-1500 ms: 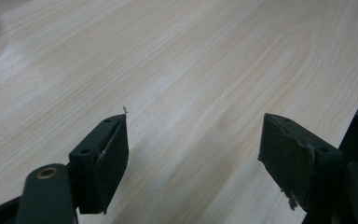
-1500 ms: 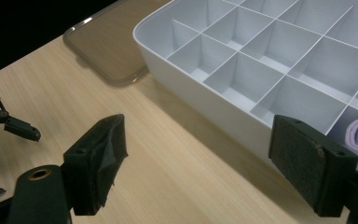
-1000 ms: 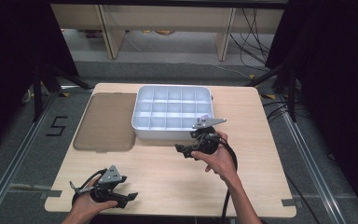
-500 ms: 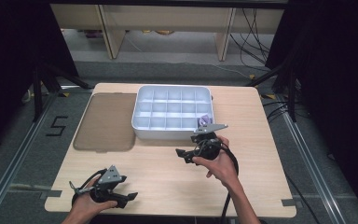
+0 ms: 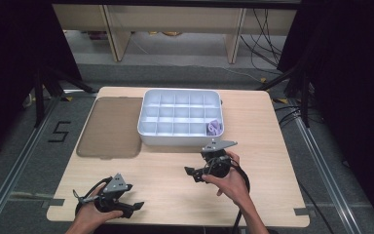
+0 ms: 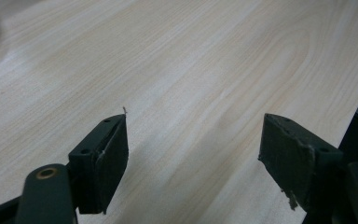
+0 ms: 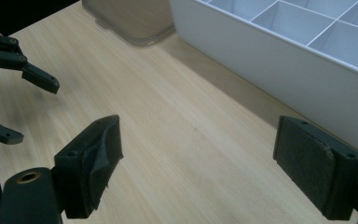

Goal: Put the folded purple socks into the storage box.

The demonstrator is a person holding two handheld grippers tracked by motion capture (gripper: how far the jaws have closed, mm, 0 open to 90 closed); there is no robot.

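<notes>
A white tray (image 5: 148, 127) split into several compartments stands at the table's far middle. A small purple thing (image 5: 215, 127) lies in its near right compartment. My right gripper (image 5: 191, 174) hangs just in front of the tray, pointing left. In the right gripper view its jaws (image 7: 200, 163) stand wide apart over bare wood and have just been opening, with nothing between them. The tray's wall (image 7: 279, 60) is close ahead. My left gripper (image 5: 135, 209) rests near the front left edge, open, and in the left gripper view (image 6: 193, 149) it is empty too.
A flat translucent brownish lid (image 5: 109, 126) lies left of the tray, touching it; its corner (image 7: 130, 18) appears in the right gripper view. The left gripper (image 7: 28, 107) is seen farther off there. The light wooden table (image 5: 268, 146) ends close behind both hands.
The right gripper has drawn back from the tray's near right corner toward the table's front and sunk lower, uncovering the purple thing in its compartment. The left gripper has kept still.
</notes>
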